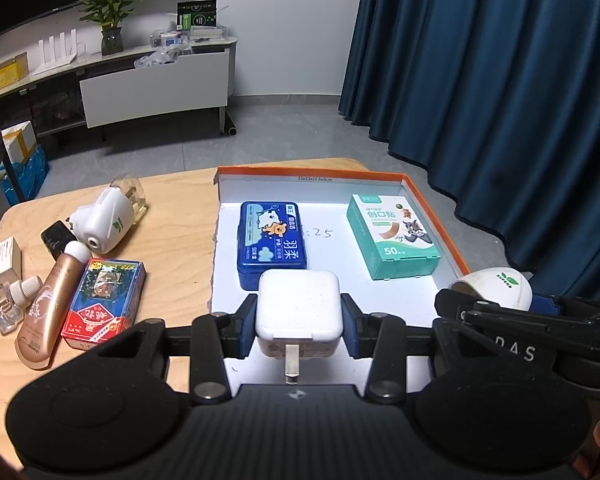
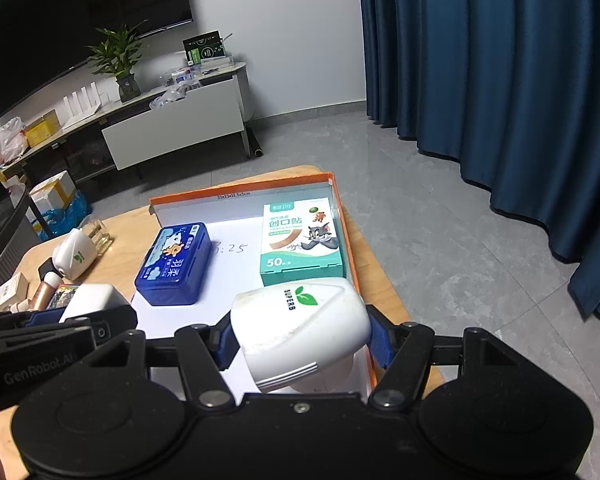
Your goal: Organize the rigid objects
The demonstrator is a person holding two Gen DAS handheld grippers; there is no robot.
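A: We have the left gripper (image 1: 299,322) clamped on the white charger (image 1: 298,308), held over the near edge of the orange-rimmed tray (image 1: 436,216).

B: And our right gripper (image 2: 302,338) is closed around the white plug-in diffuser (image 2: 300,320), at the tray's near right corner.

A: In the tray we see the blue tin (image 1: 273,238) on the left and the plaster box (image 1: 392,236) far right.

B: On the table (image 1: 172,220) to the left lie the card pack (image 1: 104,304) and the bronze tube (image 1: 48,308).

Dim room, bluish cast; bright overhead glare on white tray floor (image 1: 332,248); strong fisheye bending, dark vignetted corners; sharp focus.
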